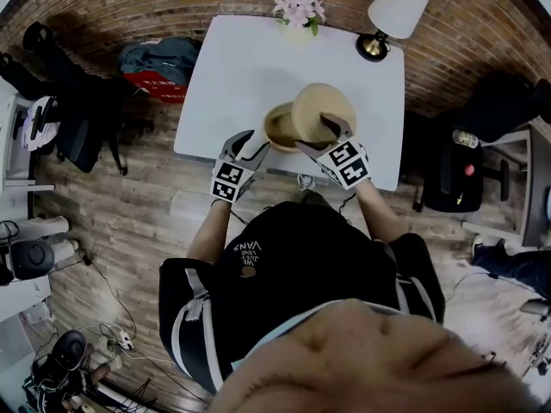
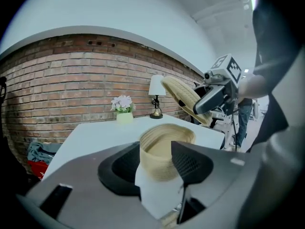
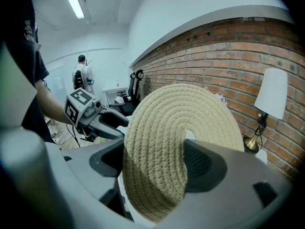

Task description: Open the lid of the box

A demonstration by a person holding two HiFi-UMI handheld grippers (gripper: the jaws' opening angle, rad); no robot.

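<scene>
Woven lid (image 1: pixel 323 108) hangs tilted, clamped in the right hand-held gripper (image 1: pixel 322 136) over the box (image 1: pixel 280 127) at the bench's (image 1: pixel 241 67) near edge, left hand-held gripper (image 1: pixel 255 143) open beside it: opening looks done, so next the lid wants setting down.

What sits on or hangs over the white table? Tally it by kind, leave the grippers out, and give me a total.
Woven box: 1
Woven lid: 1
Flower pot: 1
Lamp: 1
Total: 4
</scene>
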